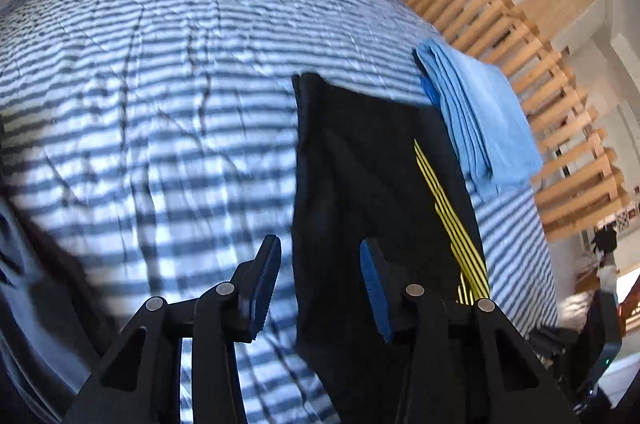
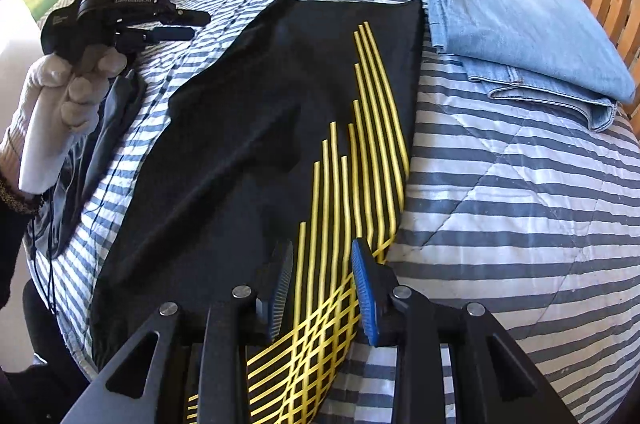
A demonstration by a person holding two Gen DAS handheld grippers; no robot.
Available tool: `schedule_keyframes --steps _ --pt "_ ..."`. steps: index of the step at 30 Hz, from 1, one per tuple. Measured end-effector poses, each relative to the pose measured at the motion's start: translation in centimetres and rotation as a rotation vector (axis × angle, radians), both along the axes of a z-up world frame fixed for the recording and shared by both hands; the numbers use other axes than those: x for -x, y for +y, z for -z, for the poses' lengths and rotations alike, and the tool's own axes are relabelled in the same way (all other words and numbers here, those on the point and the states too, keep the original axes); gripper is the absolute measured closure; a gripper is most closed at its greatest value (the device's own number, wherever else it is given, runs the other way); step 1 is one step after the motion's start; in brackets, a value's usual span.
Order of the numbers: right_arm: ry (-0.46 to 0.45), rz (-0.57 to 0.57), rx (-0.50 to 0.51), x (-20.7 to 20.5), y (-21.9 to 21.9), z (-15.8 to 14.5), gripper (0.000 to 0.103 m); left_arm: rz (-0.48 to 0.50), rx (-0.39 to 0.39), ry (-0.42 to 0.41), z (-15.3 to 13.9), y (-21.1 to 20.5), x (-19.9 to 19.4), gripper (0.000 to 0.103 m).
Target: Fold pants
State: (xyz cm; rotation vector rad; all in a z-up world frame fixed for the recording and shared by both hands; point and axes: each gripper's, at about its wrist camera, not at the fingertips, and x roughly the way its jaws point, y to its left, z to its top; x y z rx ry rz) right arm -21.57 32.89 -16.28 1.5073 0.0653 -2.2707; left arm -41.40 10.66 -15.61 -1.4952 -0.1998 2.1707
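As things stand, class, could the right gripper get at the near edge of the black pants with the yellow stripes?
Probably yes. The right gripper is open and hovers directly over the striped part of the black pants, which lie flat on the striped quilt. Nothing lies between them; the folded jeans sit off to the side.

"GenRobot.AI" in white on the left tool (image 2: 176, 24)

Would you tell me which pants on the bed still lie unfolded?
The black pants with yellow stripes; the light-blue jeans beside them are already folded.
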Motion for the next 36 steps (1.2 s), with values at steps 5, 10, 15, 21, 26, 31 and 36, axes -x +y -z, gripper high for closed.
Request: schedule_keyframes --steps 5,10,15,21,26,31,36 --pt "-0.049 -0.044 -0.037 -0.6 -1.1 1.8 0.075 0.01 0.262 0.059 3.6 0.7 -2.0 0.058" --pt "-0.06 -0.042 -0.024 -1.4 -0.2 0.8 0.075 -0.134 0.117 0.042 0.7 -3.3 -2.9 0.041" --pt "-0.05 0.11 0.104 0.5 3.8 -0.7 0.074 -0.137 0.062 -0.021 0.4 -4.6 -4.8 0.037" --pt "-0.086 0.31 0.206 4.5 6.9 0.4 0.074 -0.153 -0.011 -0.027 1.3 -2.9 -6.8 0.041" --pt "-0.023 0.211 0.162 2.9 3.9 -0.5 0.074 0.002 0.002 0.049 -0.6 0.4 -11.7 0.055" --pt "-0.001 0.018 0.111 -0.7 1.3 -1.2 0.074 0.172 0.167 0.012 2.1 2.6 -16.7 0.055" --pt "-0.072 -0.059 -0.021 -3.5 0.7 2.1 0.075 0.171 0.121 -0.016 2.1 1.4 -17.2 0.054"
